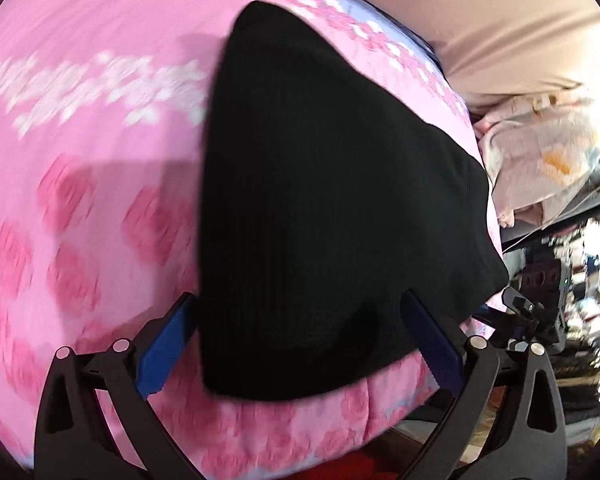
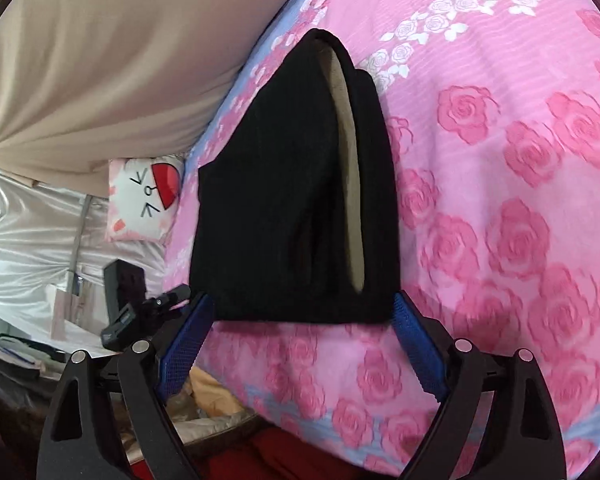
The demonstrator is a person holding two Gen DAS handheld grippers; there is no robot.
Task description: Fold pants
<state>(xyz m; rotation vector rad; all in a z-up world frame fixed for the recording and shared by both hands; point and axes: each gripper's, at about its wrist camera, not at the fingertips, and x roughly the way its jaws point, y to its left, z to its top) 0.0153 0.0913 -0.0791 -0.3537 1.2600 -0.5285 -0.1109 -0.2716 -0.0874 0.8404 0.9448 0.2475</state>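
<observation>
Black pants (image 2: 288, 200), folded into a compact stack, lying flat on the pink rose-print bedspread (image 2: 500, 200) of a bed, near its edge. Along the right side of the stack in the right wrist view, a long slit of pale beige lining (image 2: 350, 176) between two dark layers. Near edge of the stack straight and squared off in that view; more rounded and blurred in the left wrist view (image 1: 320, 200).

Right gripper (image 2: 302, 312) spread wide, blue pads (image 2: 186, 344) flanking the near corners of the stack, with no fabric pinched between them. Left gripper (image 1: 300, 320) likewise spread, blue pads (image 1: 166, 350) standing at either side of the stack's near end; right-hand finger overlapping the dark cloth in the picture, contact impossible to tell through the blur. Nothing clamped.

Beyond the stack, a band of white roses (image 2: 440, 20) across the bedspread and a pale blue border strip (image 2: 260, 64). Farther out, a tan curtain (image 2: 120, 60), a white cushion with a red patch and a drawn face (image 2: 144, 196), shiny white fabric (image 2: 20, 240), and a black device on a stand (image 2: 126, 300) just past the bed's edge. Cluttered shelves (image 1: 580, 300), blurred, at the right of the left wrist view.
</observation>
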